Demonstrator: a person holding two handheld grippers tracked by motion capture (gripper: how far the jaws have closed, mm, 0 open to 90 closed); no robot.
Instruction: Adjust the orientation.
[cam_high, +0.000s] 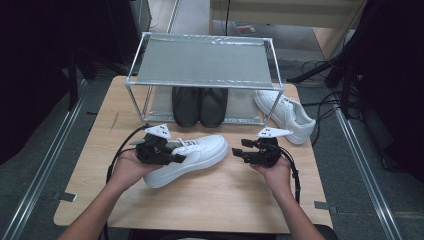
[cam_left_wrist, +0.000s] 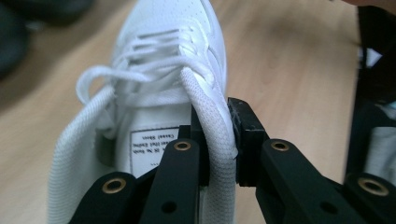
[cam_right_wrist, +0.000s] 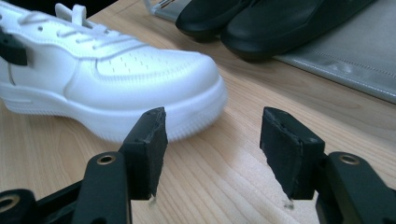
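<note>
the wooden table (cam_high: 210, 195) carries all items and spans most of the high view. at its far edge stands a metal-framed shoe rack (cam_high: 204, 62) with a grey top shelf and a grey lower shelf. on the lower shelf a pair of black shoes (cam_high: 200, 106) sits side by side, toes pointing toward the person; in the right gripper view their toes overhang the shelf edge just above the table surface. a second white sneaker (cam_high: 285, 114) lies on the table just beside the right post of the rack, well apart from both grippers.

the white sneaker (cam_high: 192, 157) in hand lies at the middle of the table, in front of the rack, toe pointing right toward the right gripper and heel at the left. in the right gripper view its sole appears to rest on the wood.

the left gripper (cam_high: 172, 156) is at the heel end of this sneaker. in the left gripper view its jaws are pinching the padded collar (cam_left_wrist: 212, 126) of the sneaker opening: one pad inside the shoe, one pad outside, both pressed against the fabric. the laces (cam_left_wrist: 140, 70) and the printed label (cam_left_wrist: 152, 144) inside the tongue lie ahead of the jaws.

the right gripper (cam_high: 240, 150) hovers just beside the toe of the sneaker, without contact. its jaws are spread wide with bare table between them.
</note>
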